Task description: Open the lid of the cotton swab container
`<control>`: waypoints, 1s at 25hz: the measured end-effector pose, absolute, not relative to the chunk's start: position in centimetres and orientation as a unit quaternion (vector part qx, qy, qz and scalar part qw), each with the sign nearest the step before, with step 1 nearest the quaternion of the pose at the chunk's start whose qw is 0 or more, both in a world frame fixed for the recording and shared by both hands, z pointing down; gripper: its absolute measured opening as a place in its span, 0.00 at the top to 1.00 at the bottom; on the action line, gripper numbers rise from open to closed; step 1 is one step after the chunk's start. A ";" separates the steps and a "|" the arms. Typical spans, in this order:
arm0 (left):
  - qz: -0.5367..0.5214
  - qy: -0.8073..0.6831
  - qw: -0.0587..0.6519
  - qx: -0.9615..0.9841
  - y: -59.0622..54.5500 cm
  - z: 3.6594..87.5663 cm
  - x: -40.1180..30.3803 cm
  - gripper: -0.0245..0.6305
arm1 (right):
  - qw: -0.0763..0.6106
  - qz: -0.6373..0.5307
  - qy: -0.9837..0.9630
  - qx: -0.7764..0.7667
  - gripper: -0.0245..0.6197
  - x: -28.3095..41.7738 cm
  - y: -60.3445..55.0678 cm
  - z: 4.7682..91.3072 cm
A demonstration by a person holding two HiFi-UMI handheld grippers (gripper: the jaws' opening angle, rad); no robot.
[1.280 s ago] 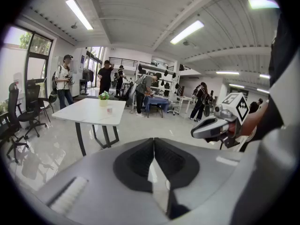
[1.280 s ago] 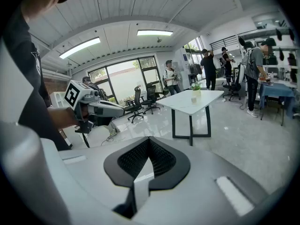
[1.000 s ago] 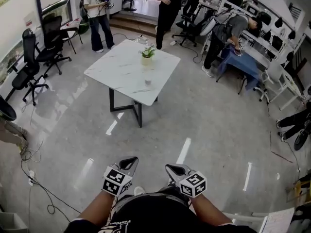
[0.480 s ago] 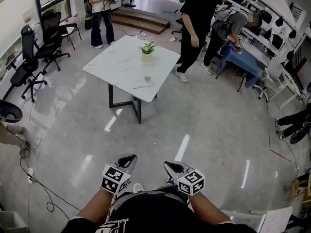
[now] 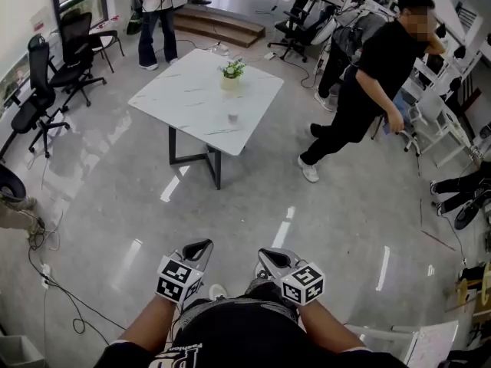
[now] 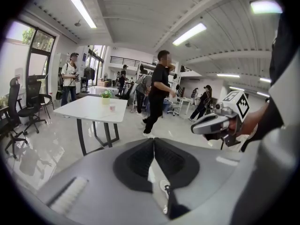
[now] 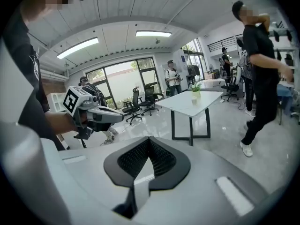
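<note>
The cotton swab container (image 5: 232, 118) is a small pale tub on a white marble-look table (image 5: 192, 102) far ahead of me, near a potted plant (image 5: 231, 73). It also shows as a tiny pinkish tub (image 6: 112, 108) in the left gripper view and as a small tub (image 7: 193, 99) in the right gripper view. My left gripper (image 5: 199, 247) and right gripper (image 5: 265, 256) are held close to my body, side by side, several steps short of the table. Both are shut with nothing between the jaws (image 6: 153, 142) (image 7: 149, 142).
A person in black (image 5: 368, 83) strides across the floor right of the table. Office chairs (image 5: 42, 90) stand at the left, and another person (image 5: 153, 6) stands beyond the table. Cables (image 5: 54, 274) lie on the floor at my left. Desks and shelving (image 5: 445, 121) line the right.
The person in black has walked from behind the table to its right side. The grippers have hardly moved.
</note>
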State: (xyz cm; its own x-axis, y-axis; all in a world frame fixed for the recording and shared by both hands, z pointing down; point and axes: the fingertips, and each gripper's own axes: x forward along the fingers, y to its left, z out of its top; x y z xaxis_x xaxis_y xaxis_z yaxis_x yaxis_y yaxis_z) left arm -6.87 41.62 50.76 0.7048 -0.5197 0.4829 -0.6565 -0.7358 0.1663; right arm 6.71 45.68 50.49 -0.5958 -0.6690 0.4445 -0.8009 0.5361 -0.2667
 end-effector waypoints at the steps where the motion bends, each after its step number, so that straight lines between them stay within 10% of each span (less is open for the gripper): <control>1: 0.206 -0.322 0.166 0.909 41.7 50.7 -6.8 0.87 | 0.146 0.228 -0.863 0.426 0.96 6.8 45.8 50.5; 25: 0.222 -0.327 0.199 0.897 35.9 53.0 -5.1 0.87 | 0.143 0.260 -0.863 0.408 0.96 7.7 38.7 52.4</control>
